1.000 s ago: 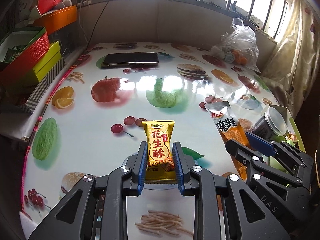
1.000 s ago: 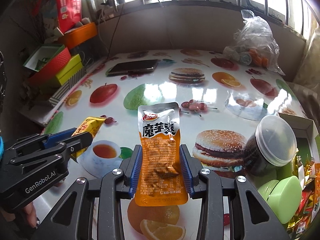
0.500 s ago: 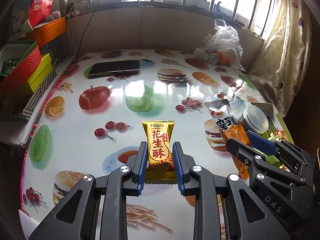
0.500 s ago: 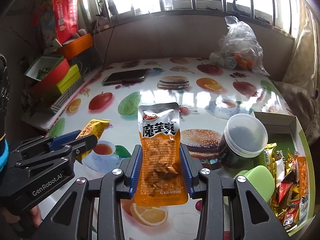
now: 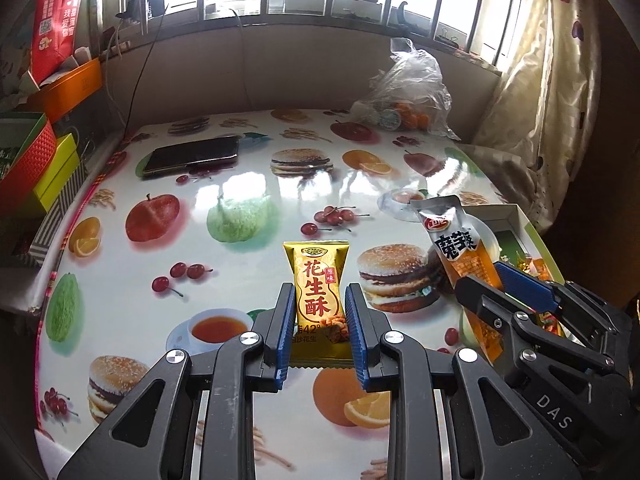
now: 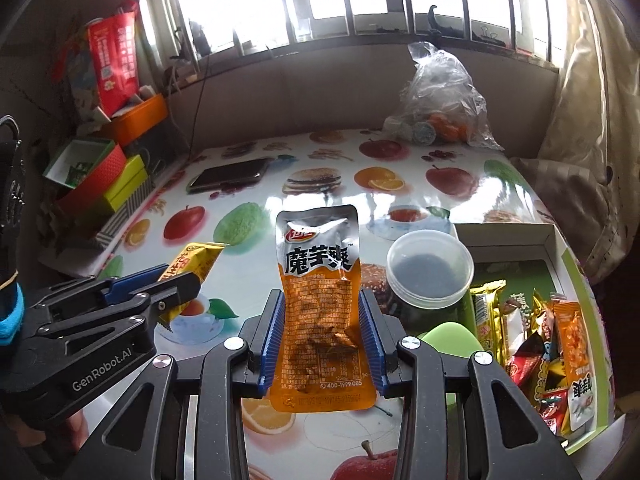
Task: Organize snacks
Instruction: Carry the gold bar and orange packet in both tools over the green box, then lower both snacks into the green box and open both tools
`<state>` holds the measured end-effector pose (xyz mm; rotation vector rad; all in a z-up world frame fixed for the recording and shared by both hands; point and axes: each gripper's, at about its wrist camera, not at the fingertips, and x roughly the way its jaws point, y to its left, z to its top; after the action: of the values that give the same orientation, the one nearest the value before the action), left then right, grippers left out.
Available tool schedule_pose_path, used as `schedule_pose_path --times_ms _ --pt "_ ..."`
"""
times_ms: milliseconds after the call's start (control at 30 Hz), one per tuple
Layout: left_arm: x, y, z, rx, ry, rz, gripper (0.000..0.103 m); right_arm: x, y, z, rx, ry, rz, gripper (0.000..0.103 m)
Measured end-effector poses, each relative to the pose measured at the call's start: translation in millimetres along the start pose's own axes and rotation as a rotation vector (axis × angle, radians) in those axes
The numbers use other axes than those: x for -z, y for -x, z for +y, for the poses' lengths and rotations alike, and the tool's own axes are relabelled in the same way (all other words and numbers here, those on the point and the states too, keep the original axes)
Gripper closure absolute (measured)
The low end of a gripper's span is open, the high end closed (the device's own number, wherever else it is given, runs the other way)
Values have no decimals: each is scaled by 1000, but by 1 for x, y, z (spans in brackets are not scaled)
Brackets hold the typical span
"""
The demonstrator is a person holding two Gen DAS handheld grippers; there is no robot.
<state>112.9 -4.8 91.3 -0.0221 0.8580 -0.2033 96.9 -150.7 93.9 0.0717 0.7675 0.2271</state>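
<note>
Both grippers hold a snack above the table, with the box off to the right.

The left gripper (image 5: 320, 336) is clamped on a yellow packet (image 5: 318, 300), and the right gripper (image 6: 322, 340) on an orange pouch (image 6: 320, 304); each snack stands upright, long axis along the fingers, gripped by its lower half. The pouch is glossy and limp, silver at the top; the packet is small, crimped at its ends. The box (image 6: 516, 236), already holding mixed snacks, lies low and to the right of the right jaws, beyond a lidded jar (image 6: 430, 268) and a green lid (image 6: 450, 338). The right gripper looks nearer, so it likely drops first; the jar stands in its path.
</note>
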Motion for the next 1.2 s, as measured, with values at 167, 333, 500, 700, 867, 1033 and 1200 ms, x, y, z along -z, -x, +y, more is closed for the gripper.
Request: schedule_pose_path --times_ms 167,333,500,700,867,1033,1200 --pt "-8 -1 -16 21 -23 -9 77 -1 13 -19 25 -28 -19 67" --pt "-15 -5 -36 56 -43 -6 77 -3 25 -41 58 -58 -34 67" --pt "-19 -11 -60 85 -74 5 77 1 32 -64 93 -91 -36 67" --pt "-25 -16 -87 112 -103 10 77 8 40 -91 122 -131 -38 67" --pt "-28 -22 -110 137 -130 24 77 15 47 -111 154 -158 -39 67" --pt "-31 -29 -132 168 -149 39 77 25 53 -134 188 -193 -34 67" --pt "-34 -41 -150 198 -153 67 77 35 53 -151 207 -223 -16 67"
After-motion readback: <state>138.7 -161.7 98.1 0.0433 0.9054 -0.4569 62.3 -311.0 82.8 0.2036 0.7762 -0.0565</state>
